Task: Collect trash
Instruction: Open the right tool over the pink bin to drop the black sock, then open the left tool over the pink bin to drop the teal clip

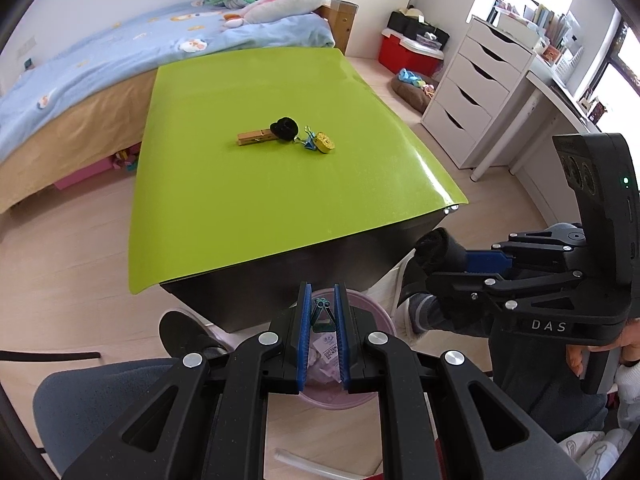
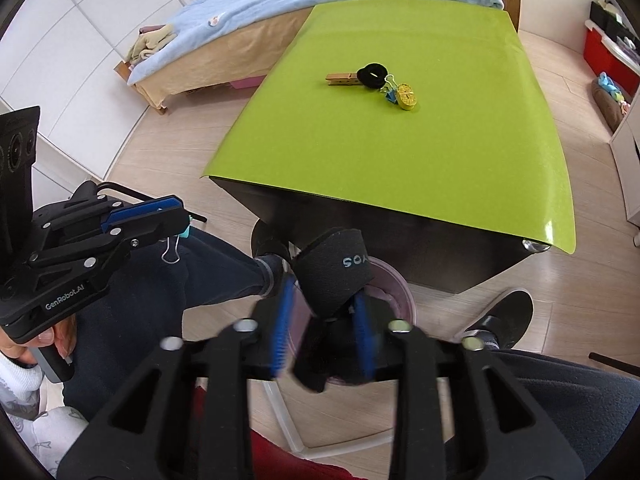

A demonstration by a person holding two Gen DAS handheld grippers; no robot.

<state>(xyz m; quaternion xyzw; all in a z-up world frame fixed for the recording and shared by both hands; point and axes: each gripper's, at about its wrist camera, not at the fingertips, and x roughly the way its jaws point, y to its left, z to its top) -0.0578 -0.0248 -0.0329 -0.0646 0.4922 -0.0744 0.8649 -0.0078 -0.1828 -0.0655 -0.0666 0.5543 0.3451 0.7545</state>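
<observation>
In front of me the green-topped table point(image 1: 224, 200) carries a wooden clothespin point(image 1: 255, 136), a black hair tie point(image 1: 284, 128) touching its end, a blue binder clip point(image 1: 308, 140) and a yellow tape roll point(image 1: 325, 142). Below, the pink bin point(image 1: 370, 312) stands on the wood floor point(image 1: 80, 256).

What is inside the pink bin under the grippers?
Inside the pink bin, only crumpled paper with a printed label shows; the left gripper covers the rest.
</observation>
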